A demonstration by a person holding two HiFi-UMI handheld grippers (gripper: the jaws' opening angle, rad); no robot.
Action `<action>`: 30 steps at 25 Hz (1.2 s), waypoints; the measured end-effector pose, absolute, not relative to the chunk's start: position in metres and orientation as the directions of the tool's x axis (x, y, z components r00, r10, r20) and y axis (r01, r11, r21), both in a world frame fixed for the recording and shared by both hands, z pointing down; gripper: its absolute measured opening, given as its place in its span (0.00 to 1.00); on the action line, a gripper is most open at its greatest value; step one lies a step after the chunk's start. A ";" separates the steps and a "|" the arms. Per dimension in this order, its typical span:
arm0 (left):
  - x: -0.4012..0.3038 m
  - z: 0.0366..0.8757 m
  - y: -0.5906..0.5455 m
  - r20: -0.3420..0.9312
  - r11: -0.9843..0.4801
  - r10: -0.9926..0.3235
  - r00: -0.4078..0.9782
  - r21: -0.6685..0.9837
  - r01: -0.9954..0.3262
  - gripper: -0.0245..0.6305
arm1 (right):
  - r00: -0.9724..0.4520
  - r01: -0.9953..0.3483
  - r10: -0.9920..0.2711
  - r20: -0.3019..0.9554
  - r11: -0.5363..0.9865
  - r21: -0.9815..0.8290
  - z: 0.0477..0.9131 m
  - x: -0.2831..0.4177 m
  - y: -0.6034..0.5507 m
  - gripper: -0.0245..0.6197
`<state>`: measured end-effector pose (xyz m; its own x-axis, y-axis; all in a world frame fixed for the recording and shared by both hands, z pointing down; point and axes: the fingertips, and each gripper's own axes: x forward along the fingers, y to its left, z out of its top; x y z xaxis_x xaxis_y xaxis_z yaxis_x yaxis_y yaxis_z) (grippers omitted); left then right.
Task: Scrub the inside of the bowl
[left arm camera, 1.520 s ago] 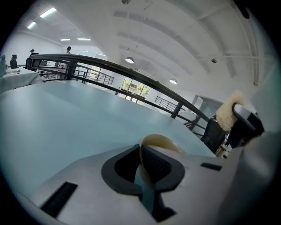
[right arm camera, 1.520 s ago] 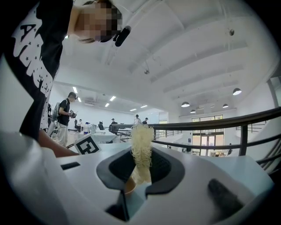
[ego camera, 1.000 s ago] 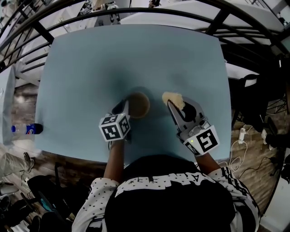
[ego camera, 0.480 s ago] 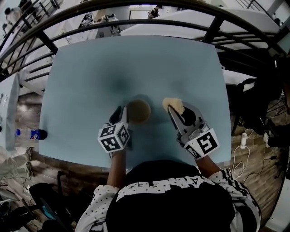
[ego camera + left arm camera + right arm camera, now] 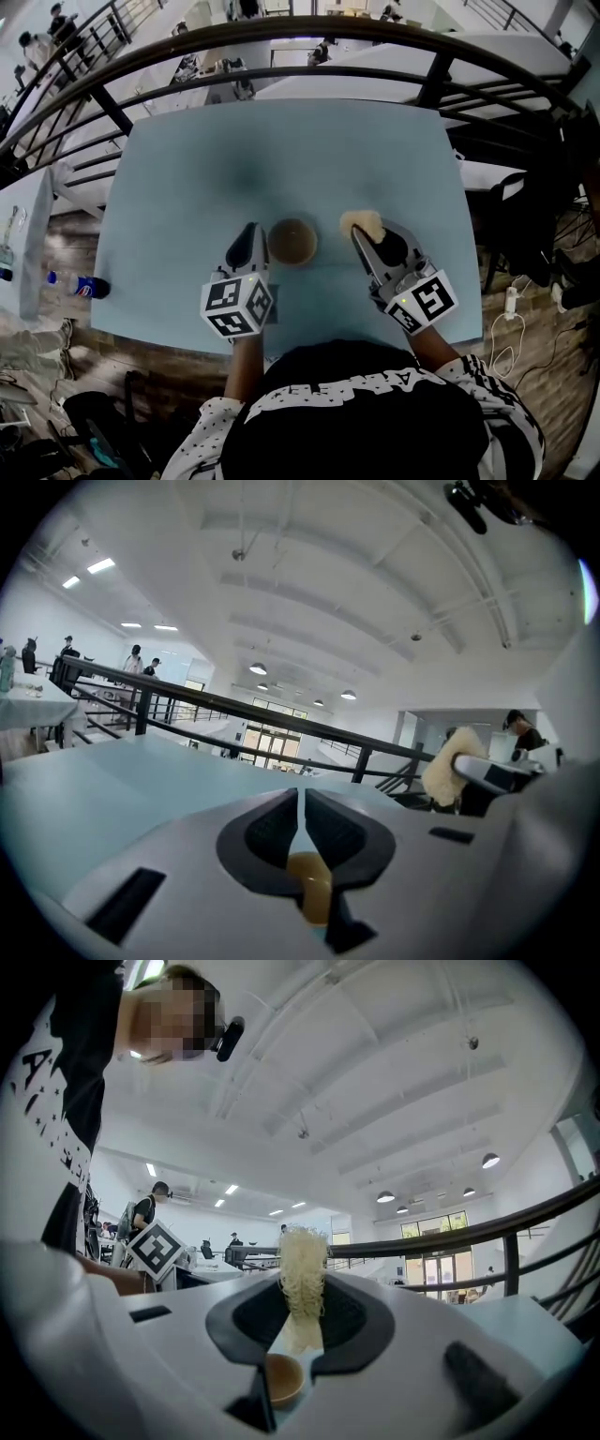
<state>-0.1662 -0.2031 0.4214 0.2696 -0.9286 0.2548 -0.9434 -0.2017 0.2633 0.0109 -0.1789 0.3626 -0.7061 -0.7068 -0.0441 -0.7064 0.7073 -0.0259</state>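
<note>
A small brown bowl [image 5: 292, 241] stands upright on the light blue table [image 5: 187, 187], near its front edge. My left gripper [image 5: 248, 240] hovers just left of the bowl, apart from its rim. Its jaws have just been closing; they are shut to a thin slit with nothing between them [image 5: 301, 797]. The bowl [image 5: 309, 888] shows low beneath them. My right gripper [image 5: 362, 231] is to the right of the bowl, shut on a pale yellow fibrous scrubber [image 5: 361, 223]. In the right gripper view the scrubber [image 5: 302, 1274] stands up between the pads, above the bowl [image 5: 283, 1379].
A black railing [image 5: 281, 37] curves round the table's far side. A water bottle [image 5: 80, 285] lies on the floor at the left. Cables [image 5: 511, 302] and dark furniture [image 5: 525, 225] sit off the table's right edge. More tables and people stand beyond.
My left gripper has lifted away from the bowl's left rim, which it touched before, and drawn back toward me. The right gripper with the scrubber has risen slightly.
</note>
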 end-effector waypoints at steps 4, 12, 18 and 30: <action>-0.162 0.401 -0.196 0.231 -0.240 -0.932 0.279 0.183 -0.953 0.08 | -0.703 -0.707 -0.707 -0.076 0.706 -0.032 0.351 0.011 -0.174 0.15; -0.143 0.380 -0.177 0.174 -0.327 -0.919 0.355 0.169 -0.930 0.07 | -0.706 -0.700 -0.698 -0.118 0.714 -0.031 0.334 0.008 -0.162 0.15; -0.133 0.371 -0.166 0.151 -0.343 -0.918 0.367 0.164 -0.925 0.07 | -0.708 -0.700 -0.698 -0.108 0.714 -0.022 0.334 0.012 -0.157 0.15; -0.129 0.370 -0.160 0.149 -0.325 -0.925 0.349 0.163 -0.931 0.07 | -0.722 -0.683 -0.684 -0.099 0.728 -0.048 0.339 0.017 -0.158 0.15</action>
